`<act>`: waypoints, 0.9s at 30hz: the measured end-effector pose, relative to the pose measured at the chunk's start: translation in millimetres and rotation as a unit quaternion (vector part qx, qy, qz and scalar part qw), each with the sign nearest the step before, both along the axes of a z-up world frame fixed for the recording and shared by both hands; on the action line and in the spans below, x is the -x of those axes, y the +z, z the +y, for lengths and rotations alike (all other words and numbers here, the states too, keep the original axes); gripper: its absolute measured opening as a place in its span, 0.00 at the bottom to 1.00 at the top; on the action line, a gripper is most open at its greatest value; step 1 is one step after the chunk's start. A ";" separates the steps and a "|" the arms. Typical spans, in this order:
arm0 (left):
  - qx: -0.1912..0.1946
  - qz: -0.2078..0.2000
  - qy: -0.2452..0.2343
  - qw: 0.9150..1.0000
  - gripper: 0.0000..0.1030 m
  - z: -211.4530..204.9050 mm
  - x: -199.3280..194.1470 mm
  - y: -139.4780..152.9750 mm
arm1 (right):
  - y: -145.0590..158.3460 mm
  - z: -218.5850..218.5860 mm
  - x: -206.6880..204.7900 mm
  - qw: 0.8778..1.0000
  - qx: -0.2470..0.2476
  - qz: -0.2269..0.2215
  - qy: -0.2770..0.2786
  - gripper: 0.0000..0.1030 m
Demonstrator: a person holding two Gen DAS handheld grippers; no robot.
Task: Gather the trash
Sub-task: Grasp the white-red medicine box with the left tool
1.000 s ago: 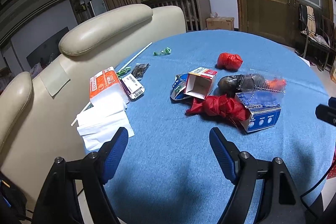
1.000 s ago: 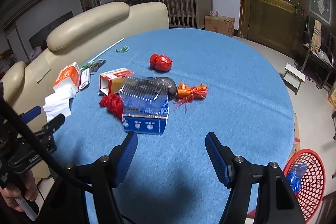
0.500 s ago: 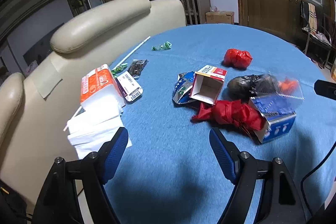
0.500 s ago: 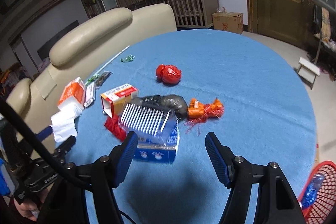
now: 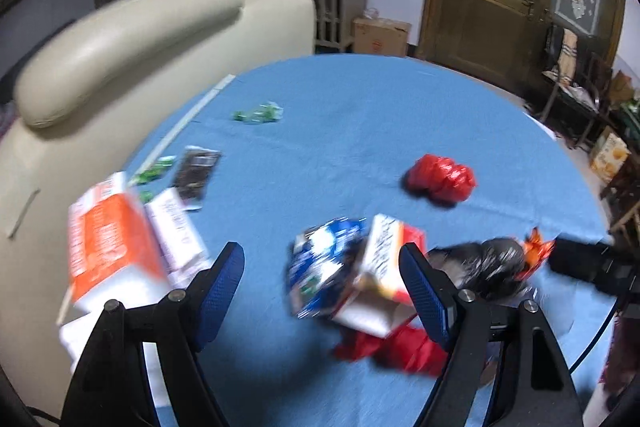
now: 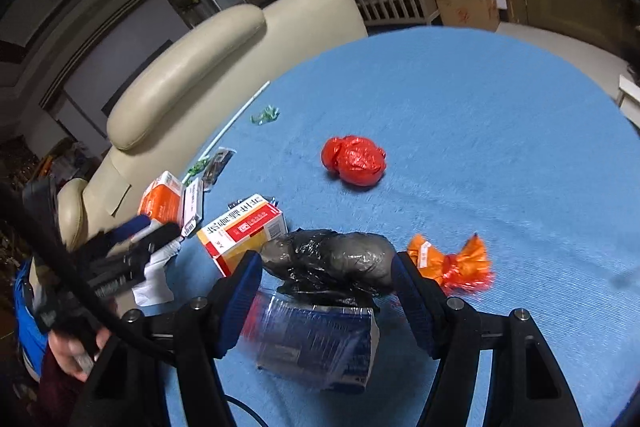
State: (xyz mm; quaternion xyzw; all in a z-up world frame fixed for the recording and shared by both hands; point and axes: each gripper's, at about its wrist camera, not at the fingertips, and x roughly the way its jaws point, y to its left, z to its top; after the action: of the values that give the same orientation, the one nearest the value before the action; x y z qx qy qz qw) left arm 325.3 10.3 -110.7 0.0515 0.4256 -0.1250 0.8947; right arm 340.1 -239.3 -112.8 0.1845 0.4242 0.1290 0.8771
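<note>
Approach step is judged in hand: right claw (image 6: 326, 291) and left claw (image 5: 322, 281) are held open and empty above trash on the blue worktop (image 6: 500, 131). Black bag (image 6: 336, 259) is framed; lowering and closing are required next.

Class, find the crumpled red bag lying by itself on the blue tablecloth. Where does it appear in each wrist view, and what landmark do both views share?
Left wrist view: the red bag sits right of centre, beyond the right finger.
Right wrist view: the red bag sits near the centre, above the black bag.
Shared landmark: the cream sofa headrest at upper left.
</note>
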 end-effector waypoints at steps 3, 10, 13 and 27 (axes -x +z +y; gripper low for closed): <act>0.016 0.039 -0.022 0.999 0.78 -15.7 -18.5 -13.3 | -17.9 2.9 -9.5 0.999 -0.022 0.026 0.031 0.69; 0.049 0.115 -0.050 0.991 0.57 -25.7 -25.4 -47.7 | -54.1 6.0 -2.5 0.993 -0.064 0.078 0.065 0.69; 0.047 0.105 -0.054 0.992 0.56 -22.1 -11.9 -48.6 | -62.3 6.3 8.8 0.991 -0.079 0.088 0.068 0.69; 0.053 0.091 -0.087 0.991 0.56 -9.9 100.2 -45.0 | -66.6 17.4 93.7 0.985 -0.114 0.095 0.094 0.70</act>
State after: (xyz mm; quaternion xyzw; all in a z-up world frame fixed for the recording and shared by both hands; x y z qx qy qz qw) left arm 225.1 0.4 -155.7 0.0290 0.4922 -0.2285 0.8394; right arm 246.4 -222.0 -179.3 0.2536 0.5034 0.2401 0.7903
